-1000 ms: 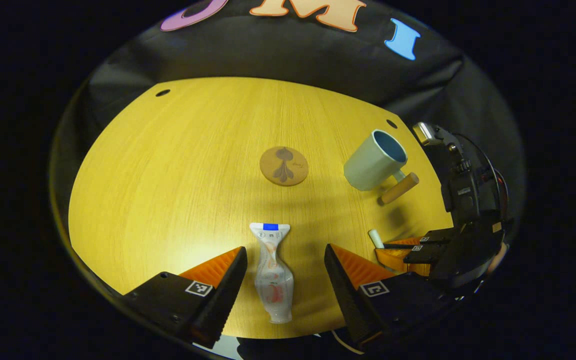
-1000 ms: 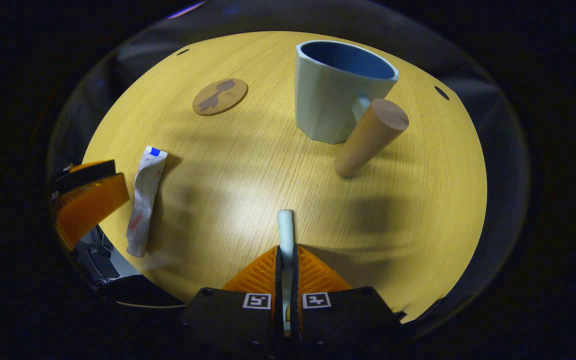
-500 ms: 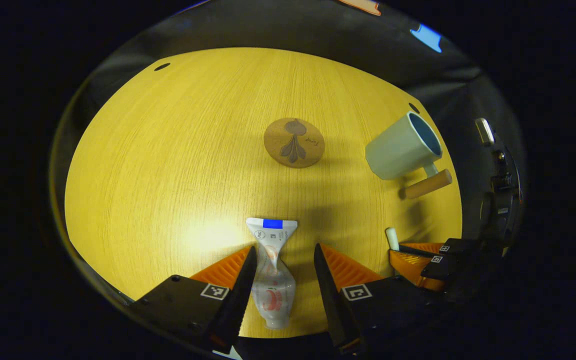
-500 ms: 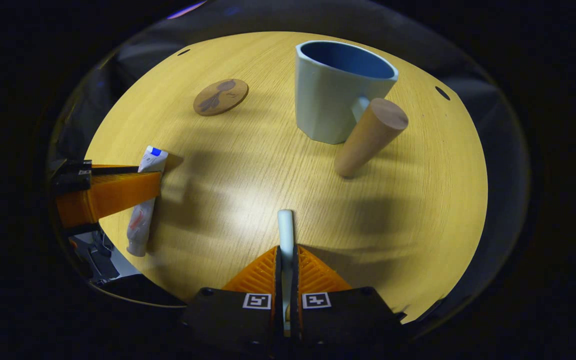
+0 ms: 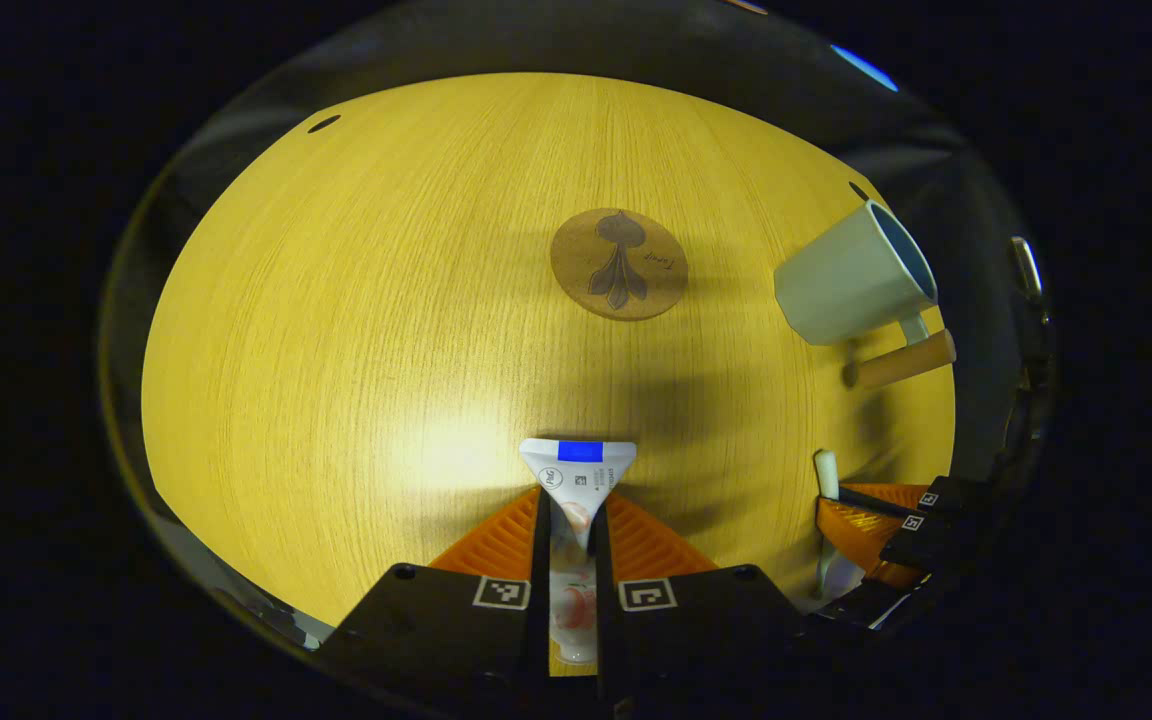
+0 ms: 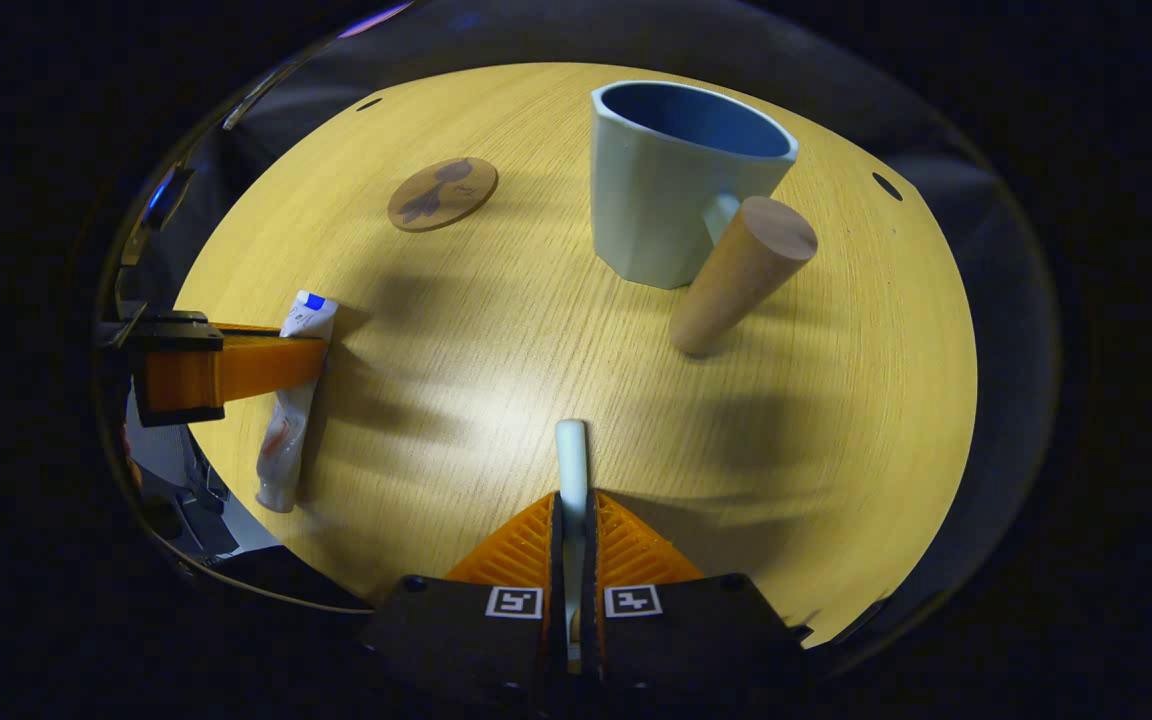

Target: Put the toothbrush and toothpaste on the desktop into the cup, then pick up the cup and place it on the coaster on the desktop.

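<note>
toothpaste (image 5: 576, 480) lengthwise along left gripper (image 5: 573, 530)

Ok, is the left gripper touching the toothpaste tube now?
Touching. In the left gripper view, the left gripper has both fingers pressed against the toothpaste tube, which is pinched narrow between them.

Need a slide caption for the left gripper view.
Left gripper shut on toothpaste; coaster and cup beyond.
</note>
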A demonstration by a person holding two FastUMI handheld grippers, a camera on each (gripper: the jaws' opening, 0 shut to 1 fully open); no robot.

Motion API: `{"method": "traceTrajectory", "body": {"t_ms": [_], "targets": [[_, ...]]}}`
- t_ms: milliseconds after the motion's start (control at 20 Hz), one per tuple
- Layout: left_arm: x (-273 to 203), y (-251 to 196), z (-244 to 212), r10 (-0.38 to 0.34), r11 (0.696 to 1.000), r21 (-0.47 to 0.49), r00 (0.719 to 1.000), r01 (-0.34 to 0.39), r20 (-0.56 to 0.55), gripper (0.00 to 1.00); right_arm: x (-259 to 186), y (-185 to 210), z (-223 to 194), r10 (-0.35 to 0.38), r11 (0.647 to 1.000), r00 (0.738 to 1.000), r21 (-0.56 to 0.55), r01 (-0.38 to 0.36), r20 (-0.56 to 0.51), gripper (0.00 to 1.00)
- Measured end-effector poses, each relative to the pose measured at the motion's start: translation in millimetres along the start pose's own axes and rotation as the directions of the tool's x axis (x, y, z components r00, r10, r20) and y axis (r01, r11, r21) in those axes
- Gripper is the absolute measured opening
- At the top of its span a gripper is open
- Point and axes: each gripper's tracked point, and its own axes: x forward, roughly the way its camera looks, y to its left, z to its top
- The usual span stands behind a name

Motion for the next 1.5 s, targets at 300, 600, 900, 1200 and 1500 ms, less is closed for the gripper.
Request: {"method": "traceTrajectory", "body": {"t_ms": [300, 600, 900, 1200, 1500], "targets": [[-4, -2, 4, -0.038, 0.999, 0.004, 0.998, 0.038, 0.039, 0.05, 0, 0, 1, 0.004, 1.0, 1.0, -0.006, -0.004, 0.022, 0.08], [-7, -4, 5, -0.082, 0.996, -0.036, 0.992, 0.085, 0.093, 0.01, 0, -1, 1, 0.023, 0.999, 0.998, 0.039, -0.025, 0.051, 0.05], [-13, -3, 8, -0.095, 0.995, -0.031, 0.985, 0.1, 0.141, 0.01, -5, 4, 19, 0.043, 0.995, 0.977, 0.076, -0.06, 0.209, 0.05], [-44, -10, 12, -0.163, 0.986, -0.006, 0.959, 0.169, 0.233, 0.01, -29, 9, 60, 0.076, 0.994, 0.884, 0.034, -0.103, 0.461, 0.04], [-77, -19, 34, -0.206, 0.978, 0.049, 0.917, 0.202, 0.341, 0.01, -71, 19, 88, 0.142, 0.986, 0.765, -0.023, -0.164, 0.628, 0.04]]}}
